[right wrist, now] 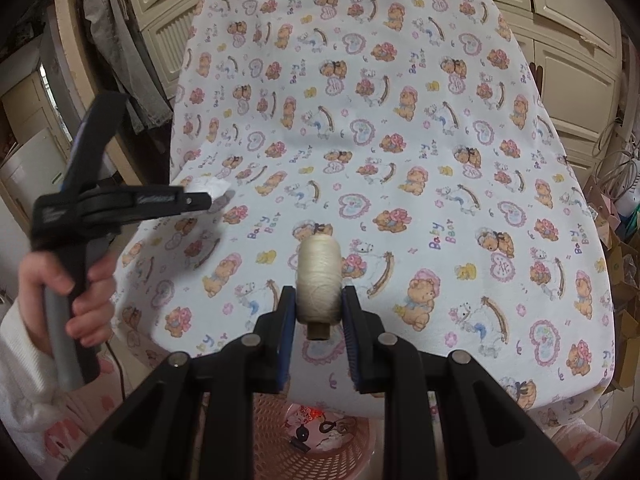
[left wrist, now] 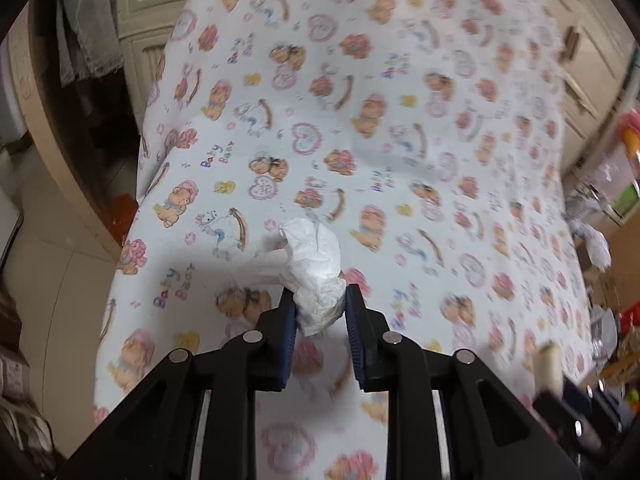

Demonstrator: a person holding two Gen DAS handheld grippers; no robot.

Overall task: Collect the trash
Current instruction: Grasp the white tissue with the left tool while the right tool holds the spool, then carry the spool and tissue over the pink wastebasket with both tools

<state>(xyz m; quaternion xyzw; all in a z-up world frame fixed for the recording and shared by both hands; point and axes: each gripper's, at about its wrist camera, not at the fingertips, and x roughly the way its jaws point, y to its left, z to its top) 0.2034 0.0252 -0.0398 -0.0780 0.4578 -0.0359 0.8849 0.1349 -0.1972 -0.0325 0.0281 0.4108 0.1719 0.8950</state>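
Note:
A crumpled white tissue (left wrist: 316, 268) is pinched between the blue pads of my left gripper (left wrist: 320, 300), which is shut on it just above the bear-print sheet (left wrist: 380, 120). The right wrist view shows that same gripper (right wrist: 198, 200) from the side, held by a hand (right wrist: 88, 296), with the tissue (right wrist: 214, 190) at its tip. My right gripper (right wrist: 318, 300) is shut on a cream spool of thread (right wrist: 318, 276), held upright over the sheet's near edge. The spool (left wrist: 550, 362) also appears blurred at the lower right of the left wrist view.
A pink plastic basket (right wrist: 276, 444) holding small items sits on the floor below the right gripper. Cream cabinets (right wrist: 568, 20) stand behind and to the right. Grey clothes (right wrist: 120, 40) hang at the left. Boxes and cables (right wrist: 616, 240) crowd the right side.

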